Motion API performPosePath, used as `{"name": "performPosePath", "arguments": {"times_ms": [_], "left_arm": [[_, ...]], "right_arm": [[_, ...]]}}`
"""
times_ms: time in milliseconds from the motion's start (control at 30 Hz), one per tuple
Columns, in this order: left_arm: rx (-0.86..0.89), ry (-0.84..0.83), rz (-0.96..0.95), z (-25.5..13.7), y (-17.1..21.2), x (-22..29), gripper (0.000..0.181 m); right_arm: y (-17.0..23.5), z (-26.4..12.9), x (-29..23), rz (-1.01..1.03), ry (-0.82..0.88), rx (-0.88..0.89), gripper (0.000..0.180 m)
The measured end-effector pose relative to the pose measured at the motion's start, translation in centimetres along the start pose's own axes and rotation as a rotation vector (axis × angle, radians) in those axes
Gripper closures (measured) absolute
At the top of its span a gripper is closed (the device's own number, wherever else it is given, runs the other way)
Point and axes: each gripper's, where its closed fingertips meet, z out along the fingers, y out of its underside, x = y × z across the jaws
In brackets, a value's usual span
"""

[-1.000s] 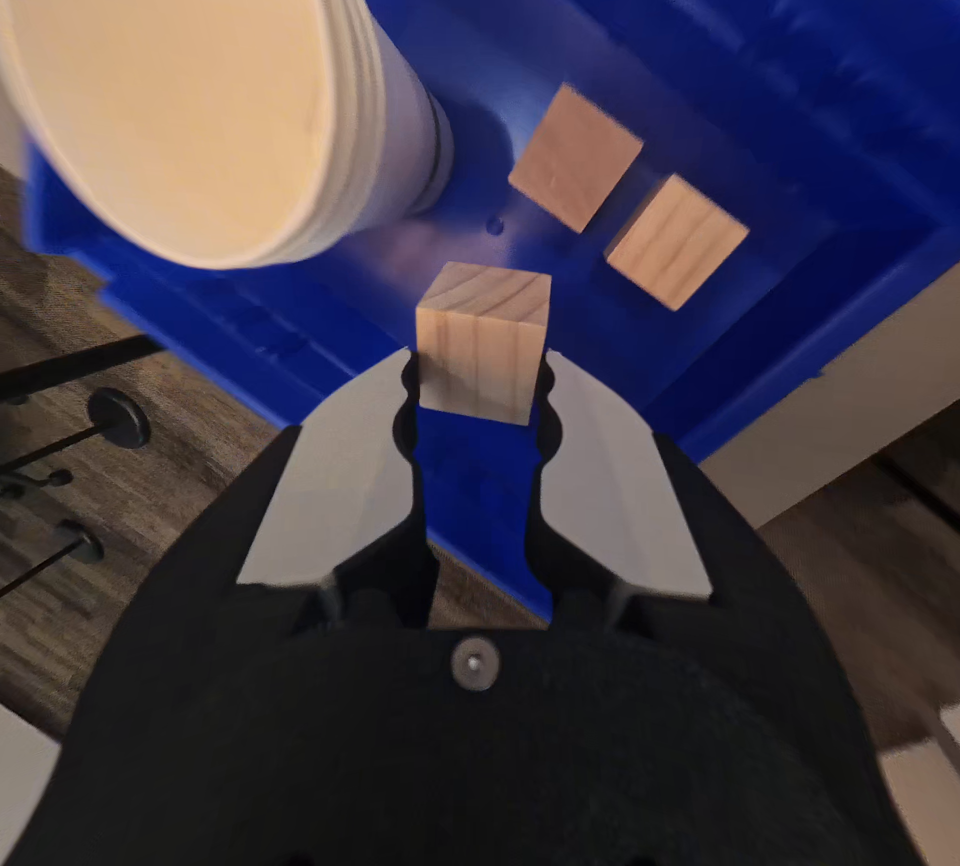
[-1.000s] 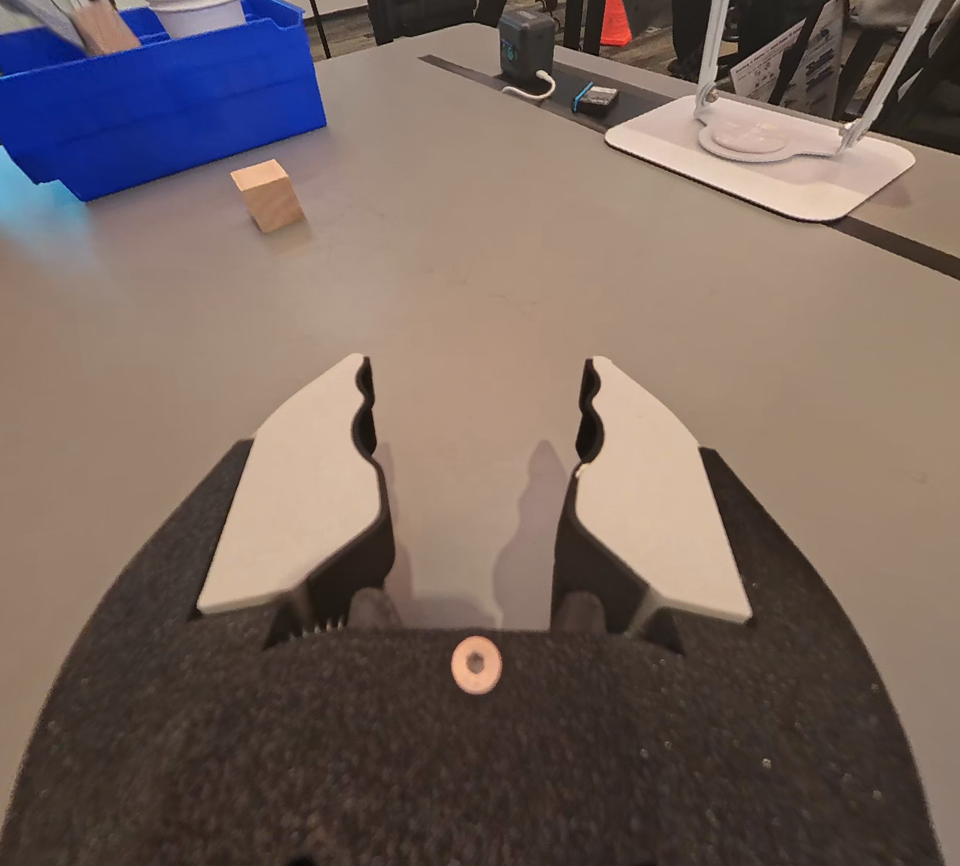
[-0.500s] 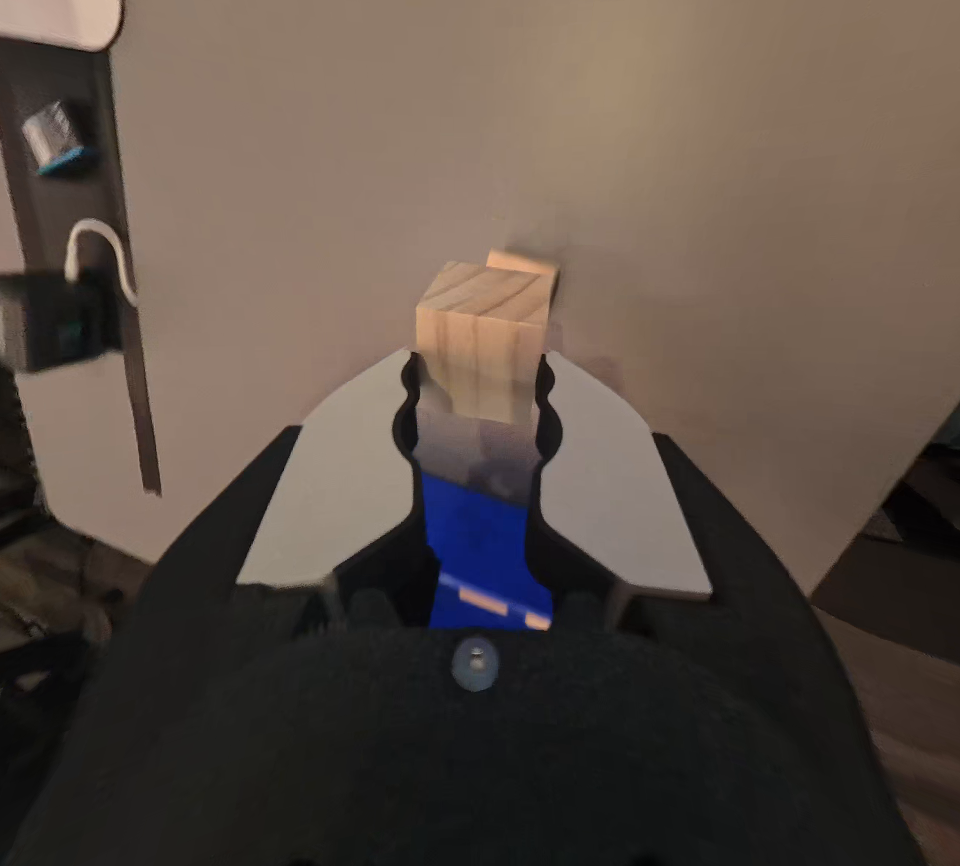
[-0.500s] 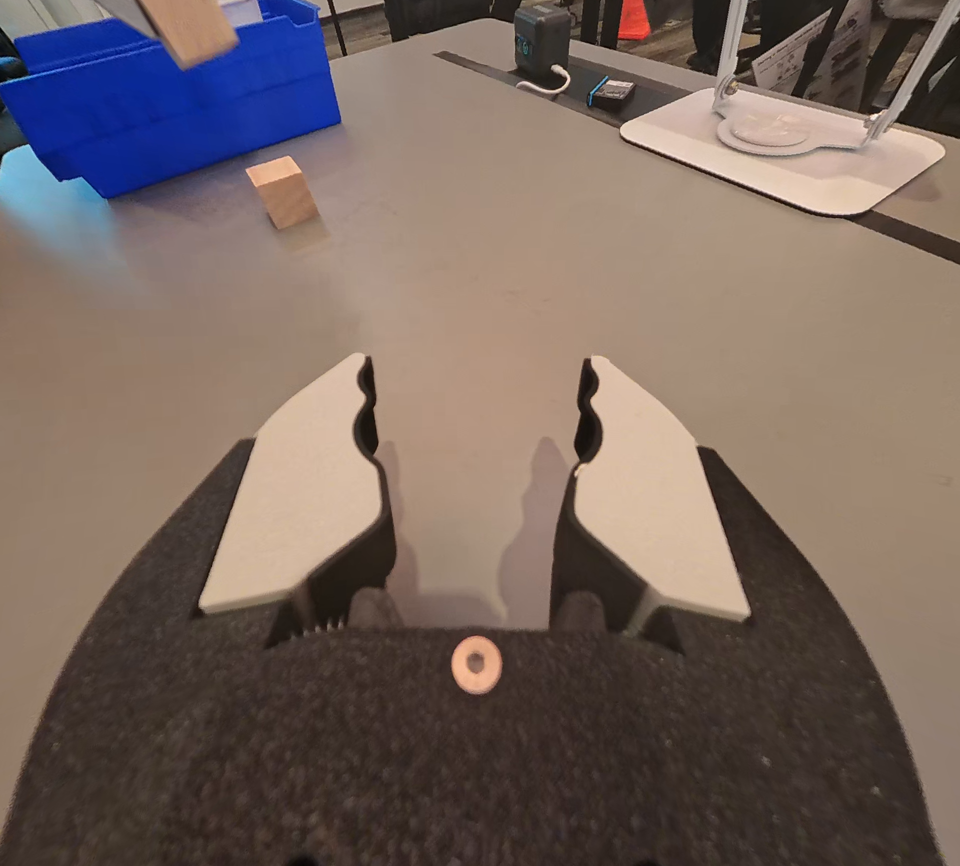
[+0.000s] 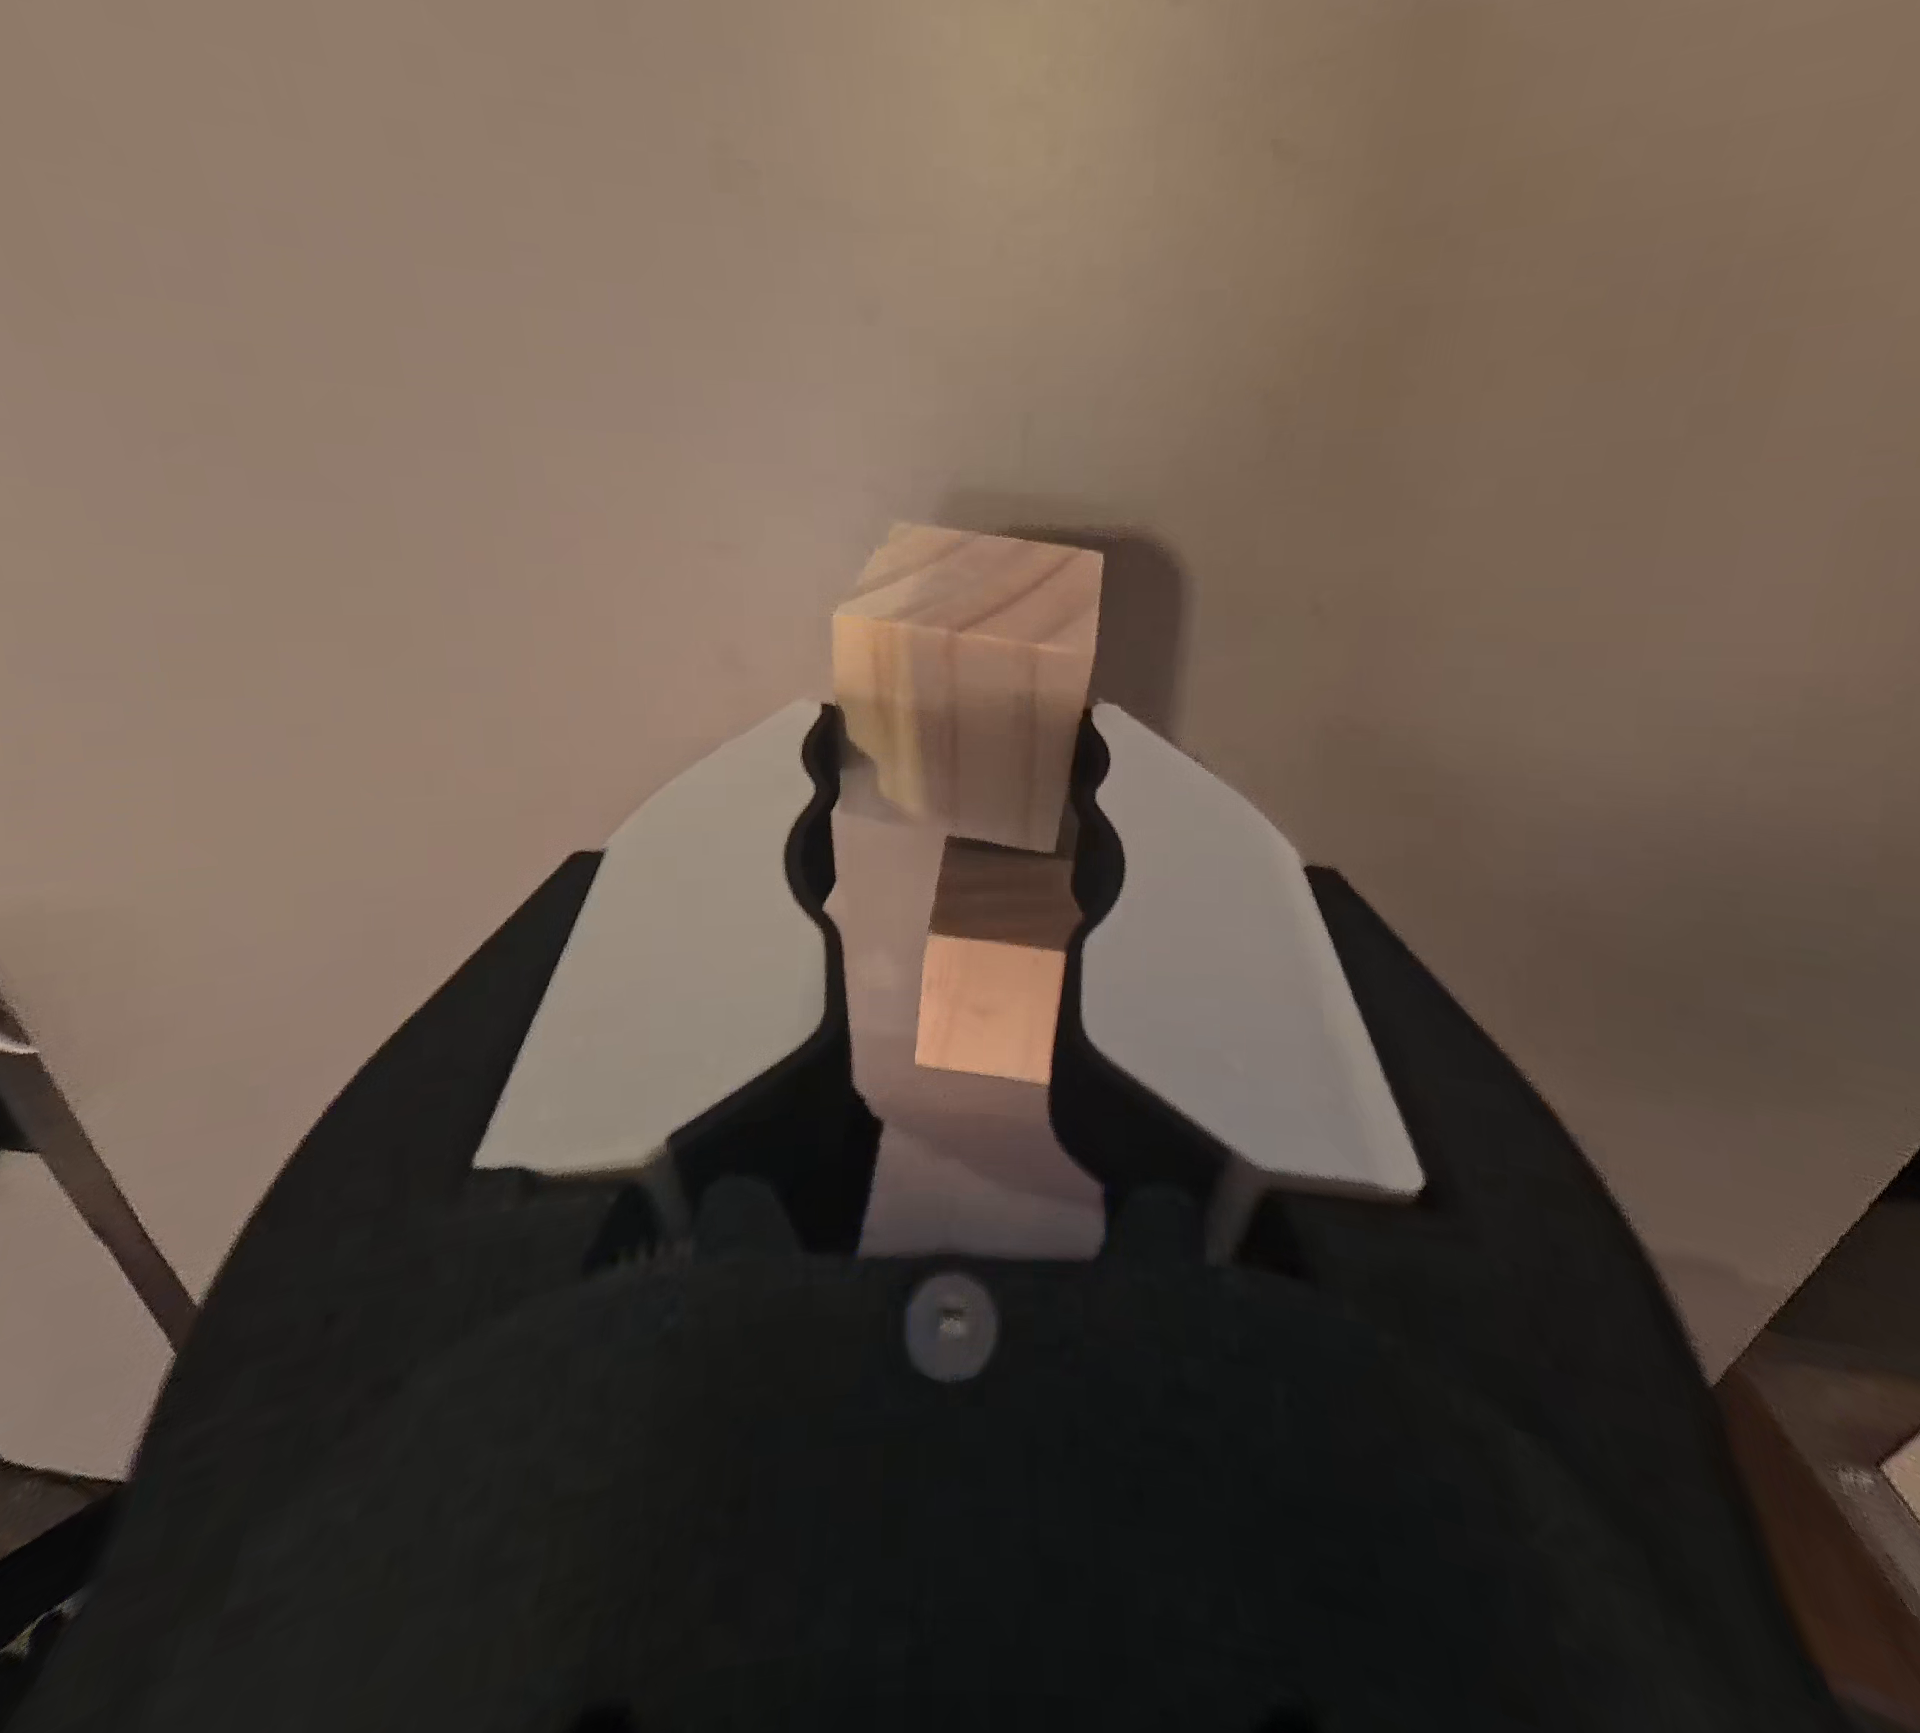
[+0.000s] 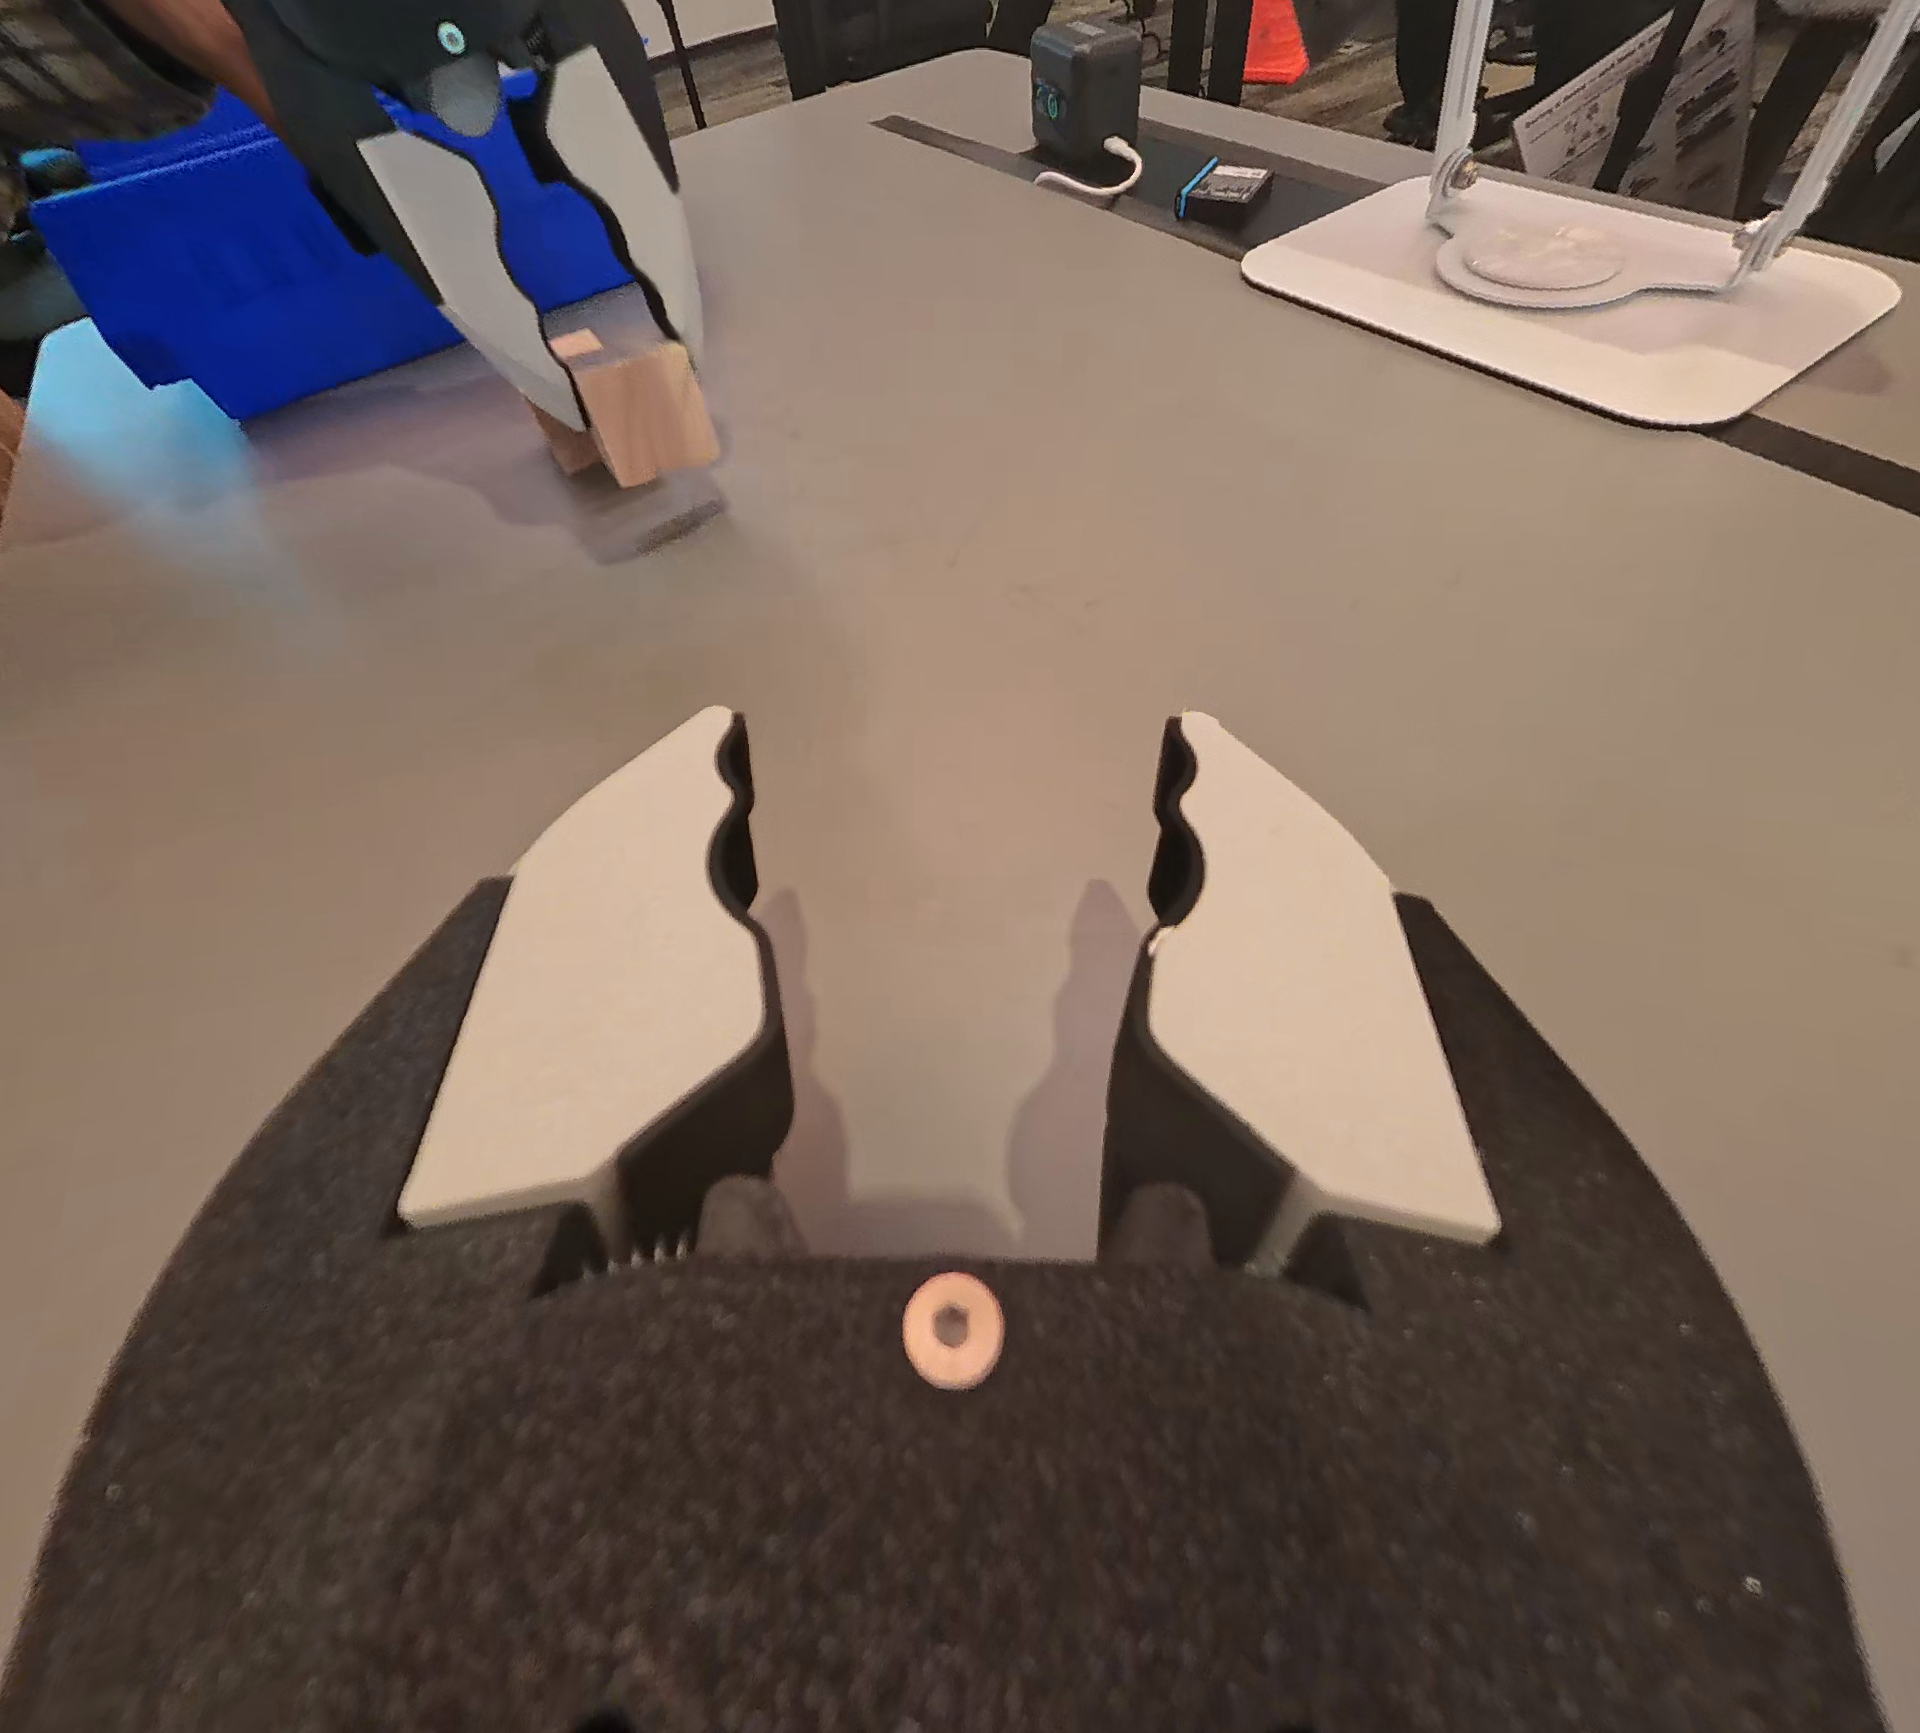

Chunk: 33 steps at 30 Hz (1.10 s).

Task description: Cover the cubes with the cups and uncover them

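Low in the right wrist view, the right gripper [image 6: 951, 810] hovers over the grey surface [image 6: 1039, 540], jaws wide apart and empty. Only this view shows the blue bin [image 6: 208, 270] at upper left. There the left gripper [image 6: 623, 369] pinches a wooden cube [image 6: 644, 421]. The left wrist view shows that cube [image 5: 961, 707] gripped at its jaws' tips, with a second cube [image 5: 987, 1008] lying on the surface between the jaws, beneath it.

Each gripper — left gripper [image 5: 961, 727], right gripper [image 6: 951, 733] — has pale grey wavy-edged fingers, a black felt-like body and one round screw.
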Motion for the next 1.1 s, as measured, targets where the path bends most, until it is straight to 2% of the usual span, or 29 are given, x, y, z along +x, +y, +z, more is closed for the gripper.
{"name": "performPosePath", "arguments": {"times_ms": [467, 900, 1100], "left_arm": [[-0.047, 0.022, 0.016, 1.6, 0.4, 0.9, 0.138], [-0.084, -0.03, 0.056, 2.1, -0.1, 1.2, 0.138], [-0.067, -0.091, 0.048, 1.9, -0.3, 0.6, 0.112]], "right_arm": [[0.6, 0.4, 0.0, 0.002, -0.002, -0.027, 0.106], [0.4, 0.2, 0.1, 0.004, -0.002, -0.021, 0.107], [0.5, 0.3, 0.0, 0.003, -0.005, -0.025, 0.105]]}}
